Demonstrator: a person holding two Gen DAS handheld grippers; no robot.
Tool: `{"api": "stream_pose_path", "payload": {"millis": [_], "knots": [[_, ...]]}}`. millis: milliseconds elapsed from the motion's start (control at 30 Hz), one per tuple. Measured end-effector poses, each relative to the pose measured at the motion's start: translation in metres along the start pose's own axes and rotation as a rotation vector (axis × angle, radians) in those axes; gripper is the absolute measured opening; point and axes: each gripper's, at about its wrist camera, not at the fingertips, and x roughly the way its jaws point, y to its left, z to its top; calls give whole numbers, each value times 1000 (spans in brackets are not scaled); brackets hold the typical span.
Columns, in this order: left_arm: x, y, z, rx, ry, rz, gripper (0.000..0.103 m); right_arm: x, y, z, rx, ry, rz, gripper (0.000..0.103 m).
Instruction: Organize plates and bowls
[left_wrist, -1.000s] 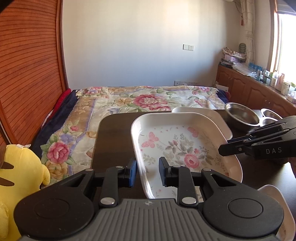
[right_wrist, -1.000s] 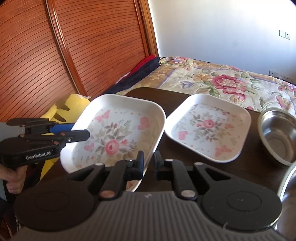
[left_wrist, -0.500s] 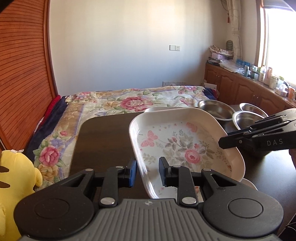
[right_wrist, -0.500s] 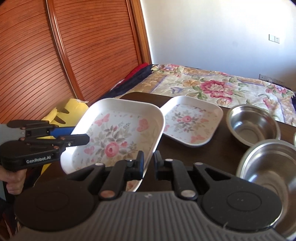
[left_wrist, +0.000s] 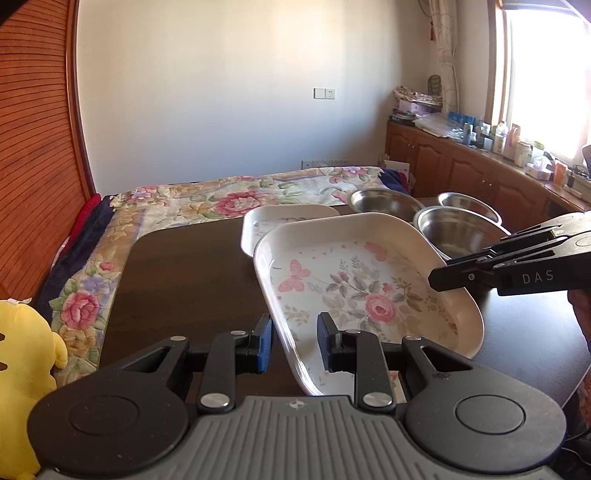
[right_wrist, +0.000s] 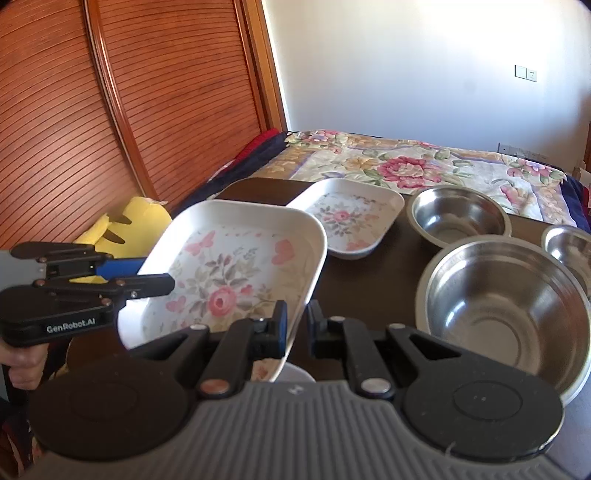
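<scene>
Both grippers, left gripper (left_wrist: 294, 341) and right gripper (right_wrist: 297, 326), clamped on opposite rims of lifted floral plate (left_wrist: 354, 291).

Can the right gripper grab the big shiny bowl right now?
Probably not yet. The right gripper straddles the rim of the lifted white floral tray, shared with the left gripper. The large steel bowl sits uncovered just beside it.

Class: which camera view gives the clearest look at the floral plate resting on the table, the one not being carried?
The right wrist view: the resting plate shows nearly whole, pattern and rim visible, with only one corner behind the lifted plate. In the left wrist view only its far rim shows behind the lifted plate.
</scene>
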Motion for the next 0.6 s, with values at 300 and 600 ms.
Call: {"api": "stream_pose_path", "payload": {"millis": [300, 600], "knots": [[-7, -9, -14, -11, 7, -19, 28, -11, -4, -15, 9, 1, 4, 13], [-9, -14, -28, -24, 22, -31, 28, -19, -4, -31, 14, 6, 18, 13]]}}
